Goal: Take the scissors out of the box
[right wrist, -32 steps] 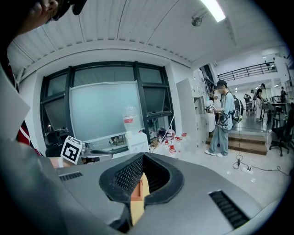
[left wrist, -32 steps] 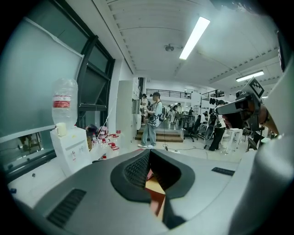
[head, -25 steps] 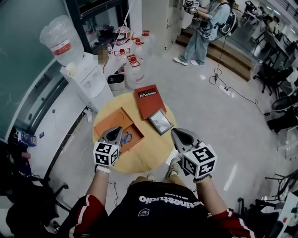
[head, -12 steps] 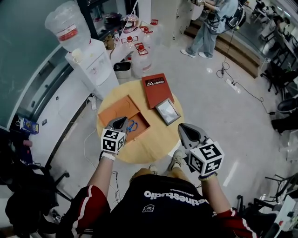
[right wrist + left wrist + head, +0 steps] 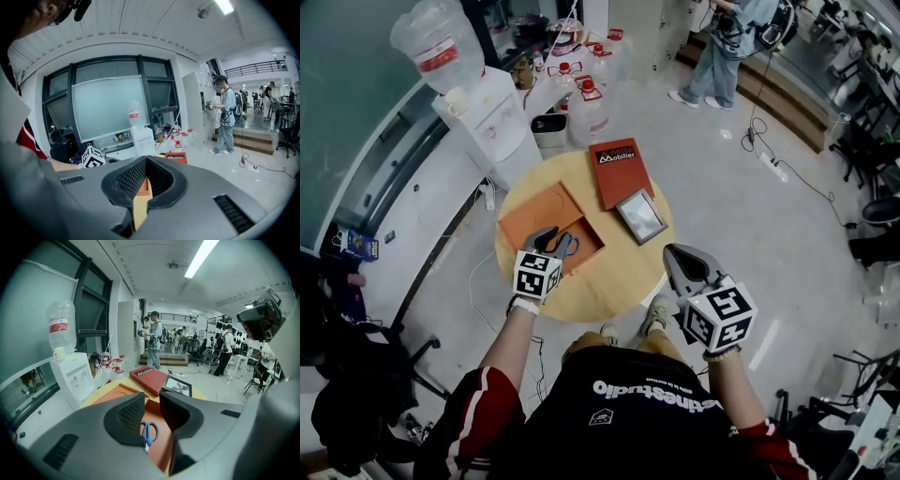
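Right, eyes down on a round wooden table (image 5: 609, 281) standing on a pale, glossy floor (image 5: 722, 225). On it an orange box (image 5: 536, 214) lies open at the left, and the scissors (image 5: 149, 433), blue-handled, lie flat inside its right-hand half. The left tongs (image 5: 549, 238) hang just over that half, pointing down at an angle. Their jaws have just been opening and stand apart, with the scissors showing through the gap below them, not pinched. The right tongs (image 5: 677, 255) hover at the table's right rim, well apart from the box, jaws together on nothing.

At the far side of the table lies a flat red box (image 5: 619, 172), with a framed picture (image 5: 640, 217) just beside its near corner.

Round the room now: a white water dispenser (image 5: 492, 122) with an upturned bottle (image 5: 436, 42) stands against the glass wall. Red-capped jugs (image 5: 581, 108) sit on the floor beside it, and a power strip (image 5: 769, 161) lies out on the floor. A person (image 5: 736, 33) stands by the steps, dark chairs (image 5: 874, 141) line the right edge — and a strip light (image 5: 199, 258) runs along the white ceiling.
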Demonstrator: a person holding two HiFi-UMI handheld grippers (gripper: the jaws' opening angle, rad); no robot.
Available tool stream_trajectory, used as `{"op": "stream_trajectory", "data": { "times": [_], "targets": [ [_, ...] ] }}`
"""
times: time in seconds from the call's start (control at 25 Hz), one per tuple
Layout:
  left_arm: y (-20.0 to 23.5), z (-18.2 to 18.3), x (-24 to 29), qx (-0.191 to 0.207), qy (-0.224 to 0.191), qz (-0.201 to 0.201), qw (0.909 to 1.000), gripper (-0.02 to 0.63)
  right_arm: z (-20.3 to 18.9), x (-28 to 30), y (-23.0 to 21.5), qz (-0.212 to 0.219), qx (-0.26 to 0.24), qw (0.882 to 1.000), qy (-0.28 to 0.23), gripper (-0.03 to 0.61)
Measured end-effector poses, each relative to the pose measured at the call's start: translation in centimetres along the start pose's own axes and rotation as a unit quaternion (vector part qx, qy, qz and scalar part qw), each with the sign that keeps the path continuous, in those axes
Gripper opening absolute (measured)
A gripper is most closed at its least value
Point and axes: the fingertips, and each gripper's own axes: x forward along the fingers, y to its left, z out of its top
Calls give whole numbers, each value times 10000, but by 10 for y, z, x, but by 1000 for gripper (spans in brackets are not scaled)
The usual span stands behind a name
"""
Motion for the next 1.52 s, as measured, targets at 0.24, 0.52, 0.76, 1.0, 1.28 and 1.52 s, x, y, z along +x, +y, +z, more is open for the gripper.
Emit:
{"op": "stream_trajectory", "data": {
  "times": [0.24,0.52,0.76,1.0,1.28,1.52],
  "targets": [
    [-7,-22,18,64,321,-71,9994,109,-2,-1,-6,-17,18,10000,0,28],
    [-8,-52,42,191,796,-145,9965,124,-11,0,-15,-41,117,9999,66,28],
    [-4,-80,60,327,1249,-164,9915,124,-20,3,-21,-27,181,9997,176,28],
    [3,-111,79,365,1641,-80,9857,133,-28,7,-26,-22,187,9994,306,28],
    [5,-123,92,518,1924,19,9800,133,-37,10,-38,-84,131,9987,493,28],
    [3,-131,100,361,2141,-121,9761,135,-39,11,-41,-104,139,9984,533,28]
  ]
}}
